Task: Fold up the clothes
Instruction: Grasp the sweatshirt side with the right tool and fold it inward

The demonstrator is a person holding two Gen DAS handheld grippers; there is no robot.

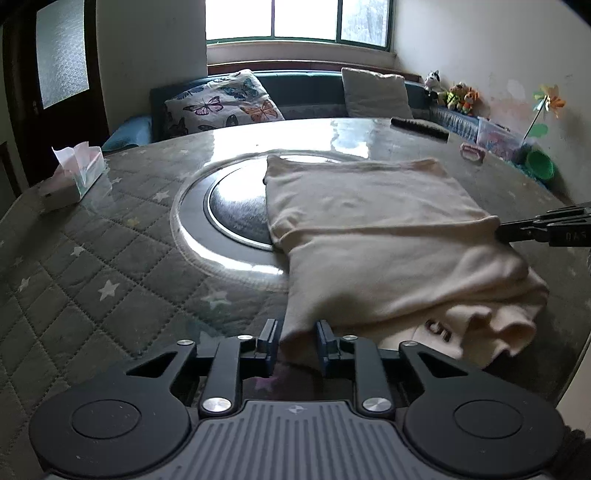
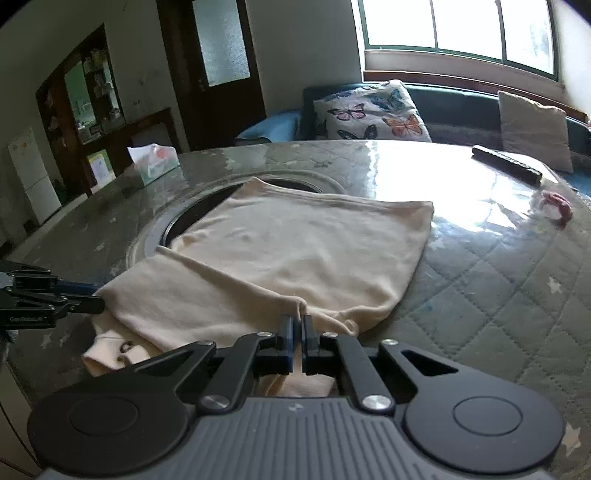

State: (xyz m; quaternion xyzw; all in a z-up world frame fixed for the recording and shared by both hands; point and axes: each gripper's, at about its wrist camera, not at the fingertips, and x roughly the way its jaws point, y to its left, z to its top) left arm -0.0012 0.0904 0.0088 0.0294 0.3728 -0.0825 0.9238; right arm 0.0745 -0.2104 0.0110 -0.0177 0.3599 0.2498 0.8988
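Quilted, star-printed cloth under a glossy clear sheet covers the round bench [image 1: 110, 236], and a cream garment [image 1: 369, 236] lies on it, partly over the dark round inset [image 1: 236, 210] at the bench's middle. The left gripper [image 1: 294, 341] has its fingers [image 1: 268, 338] set a little apart with a corner of the garment's near fold between them; whether they pinch it tight cannot be told. The right gripper [image 2: 298, 334] has its fingers [image 2: 286, 332] drawn almost together, nipping a small peak of the garment's near edge. Just past both pairs of fingers the cloth runs folded over itself, a lower layer with dark lettering [image 1: 439, 328] showing beneath. Farther ahead of the left fingers and off to their left sits a tissue box [image 1: 74, 177]. Well beyond the fingers, at the far rim, lie a dark remote [image 1: 419, 127] and a small pink thing [image 2: 556, 206]. Behind the bench stands a sofa with a butterfly cushion [image 1: 221, 103] under a bright window [image 1: 295, 18].
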